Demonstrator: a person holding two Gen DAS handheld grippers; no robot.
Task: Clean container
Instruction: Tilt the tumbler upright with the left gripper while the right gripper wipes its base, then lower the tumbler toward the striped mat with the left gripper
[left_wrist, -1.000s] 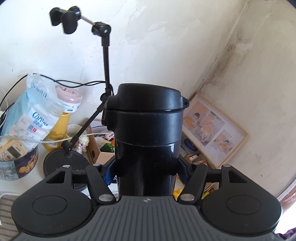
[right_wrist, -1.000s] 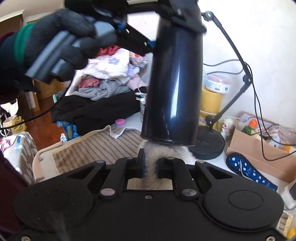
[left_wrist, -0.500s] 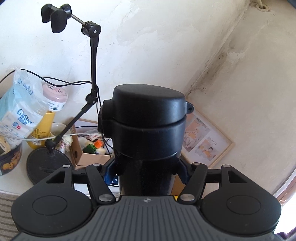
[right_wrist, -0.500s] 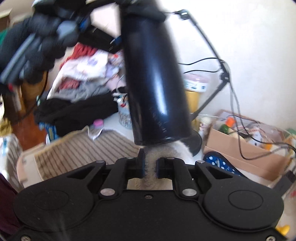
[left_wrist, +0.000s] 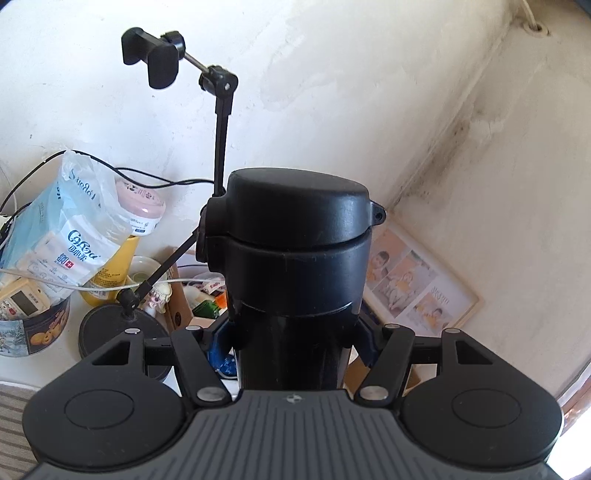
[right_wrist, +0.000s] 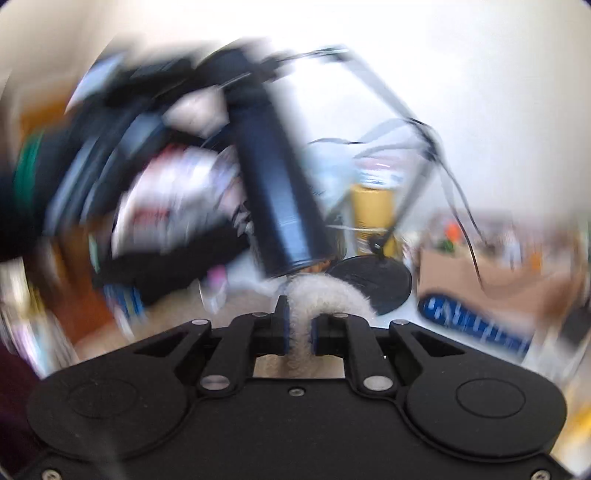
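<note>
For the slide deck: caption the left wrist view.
Left gripper clamps a lidded black cylindrical flask before a stained white wall.

1. My right gripper (right_wrist: 298, 325) has rolled and swung sideways — its view is now smeared.
2. The black flask (right_wrist: 280, 192) leans tilted there — earlier it stood near upright.

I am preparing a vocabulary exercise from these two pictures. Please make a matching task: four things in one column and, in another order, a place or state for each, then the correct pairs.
Things:
1. black flask
2. fluffy cloth
3. phone holder stand
4. framed photo

Places or states:
A. leans in the corner of the walls
B. pinched in the right tool
C. stands on a round black base
D. clamped in the left tool, lid closed

Pairs: 1-D, 2-B, 3-C, 4-A
</note>
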